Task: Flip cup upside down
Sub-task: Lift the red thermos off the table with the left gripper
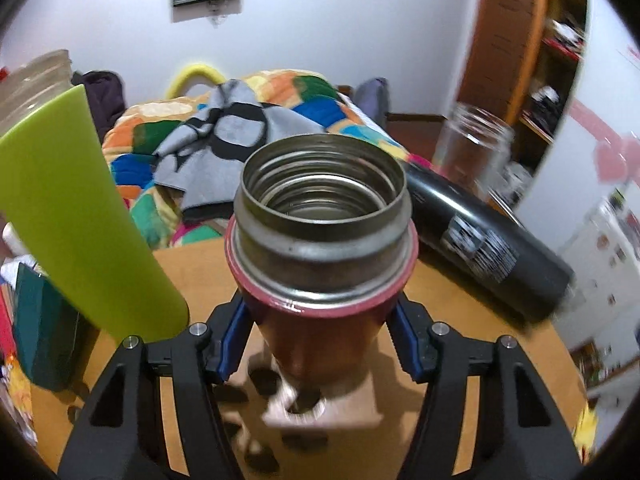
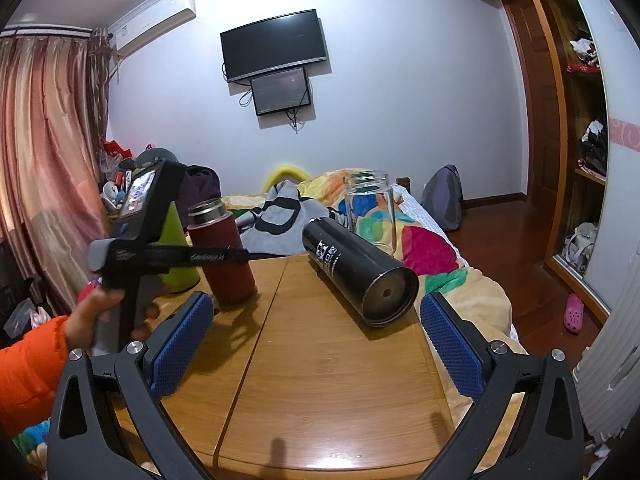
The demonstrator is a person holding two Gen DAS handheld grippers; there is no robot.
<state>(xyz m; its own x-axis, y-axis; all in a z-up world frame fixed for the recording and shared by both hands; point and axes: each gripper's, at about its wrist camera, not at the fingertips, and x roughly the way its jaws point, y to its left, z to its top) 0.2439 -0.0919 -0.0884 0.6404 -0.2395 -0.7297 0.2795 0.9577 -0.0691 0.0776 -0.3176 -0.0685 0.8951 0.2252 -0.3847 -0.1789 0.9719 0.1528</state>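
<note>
A red insulated cup point(image 1: 320, 320) with an open steel mouth stands mouth up between my left gripper's blue pads. The left gripper point(image 1: 318, 340) is shut on its body. In the right wrist view the same red cup point(image 2: 224, 256) stands upright at the far left of the wooden table point(image 2: 320, 360), with the left gripper's fingers point(image 2: 224, 256) clamped across it and a hand in an orange sleeve holding the tool. My right gripper point(image 2: 316, 344) is open and empty, low over the table's near part.
A black flask point(image 2: 356, 268) lies on its side on the table's right, base toward me; it also shows in the left wrist view point(image 1: 484, 240). A clear glass jar point(image 2: 370, 208) stands behind it. A green cup point(image 1: 72, 216) stands left of the red cup. A bed lies beyond.
</note>
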